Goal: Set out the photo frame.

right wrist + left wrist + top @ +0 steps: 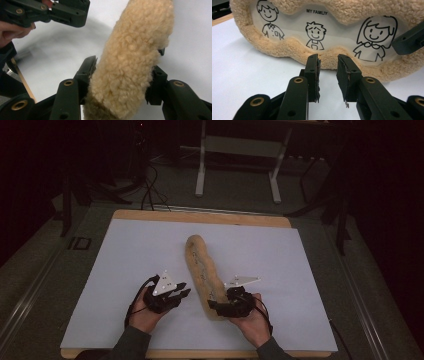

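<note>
Fluffy tan picture frame lies long, pointing away from me. My right tool squeezes its near end; my left tool waits open beside it.

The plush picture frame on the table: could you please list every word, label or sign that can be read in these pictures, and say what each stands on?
"MY FAMLIY" (spelled so): black capitals on the white picture panel of the plush picture frame, above the middle one of three drawn figures.
No other lettering can be read; the dark marks along the frame in the high view are too small to make out.
</note>
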The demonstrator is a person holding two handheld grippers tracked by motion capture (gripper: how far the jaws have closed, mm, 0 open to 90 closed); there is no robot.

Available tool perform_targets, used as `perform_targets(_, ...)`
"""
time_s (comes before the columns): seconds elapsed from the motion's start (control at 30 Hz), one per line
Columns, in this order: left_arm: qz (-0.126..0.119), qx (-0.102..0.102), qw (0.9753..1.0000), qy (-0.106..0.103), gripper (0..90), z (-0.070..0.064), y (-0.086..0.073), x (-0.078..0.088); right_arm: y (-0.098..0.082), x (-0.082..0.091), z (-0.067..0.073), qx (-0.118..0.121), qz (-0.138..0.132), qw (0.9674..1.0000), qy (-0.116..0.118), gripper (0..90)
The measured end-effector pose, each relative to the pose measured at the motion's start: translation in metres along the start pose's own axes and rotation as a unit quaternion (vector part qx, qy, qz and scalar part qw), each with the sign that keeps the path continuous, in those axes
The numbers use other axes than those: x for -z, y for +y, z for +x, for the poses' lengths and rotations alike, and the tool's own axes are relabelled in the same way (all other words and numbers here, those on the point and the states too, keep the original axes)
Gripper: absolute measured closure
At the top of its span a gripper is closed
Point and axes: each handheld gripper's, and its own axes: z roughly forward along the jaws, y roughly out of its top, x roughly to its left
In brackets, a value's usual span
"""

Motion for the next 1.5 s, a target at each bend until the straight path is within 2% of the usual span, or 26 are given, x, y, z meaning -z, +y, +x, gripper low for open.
perform_targets(0.4,-0.002,0.013,0.9998,0.012,70.6,0.009,-0.001,0.005,0.0,0.003,-0.002,0.01,0.004,0.9999,-0.008,54.9)
perform_targets(0.5,-0.006,0.019,0.9997,0.017,70.0,0.012,-0.001,0.007,-0.001,0.005,-0.004,0.018,0.006,0.9998,-0.008,56.8)
perform_targets(0.63,-0.008,0.026,0.9994,0.023,69.9,0.014,-0.002,0.009,-0.002,0.009,-0.011,0.017,0.004,0.9998,-0.007,60.9)
perform_targets(0.87,-0.006,0.034,0.9987,0.038,68.9,0.018,-0.002,0.01,-0.004,0.013,-0.022,0.02,0.001,0.9998,0.009,62.8)
perform_targets(1.03,-0.008,0.052,0.9971,0.056,68.6,0.024,-0.004,0.014,-0.005,0.016,-0.027,0.029,0.002,0.9995,0.015,63.4)
perform_targets(1.27,-0.012,0.072,0.9949,0.07,67.9,0.031,-0.006,0.018,-0.003,0.017,-0.028,0.042,0.008,0.999,0.008,63.4)
perform_targets(1.5,-0.009,0.073,0.9944,0.075,66.6,0.032,-0.006,0.017,-0.004,0.021,-0.031,0.049,0.005,0.9987,-0.015,62.2)
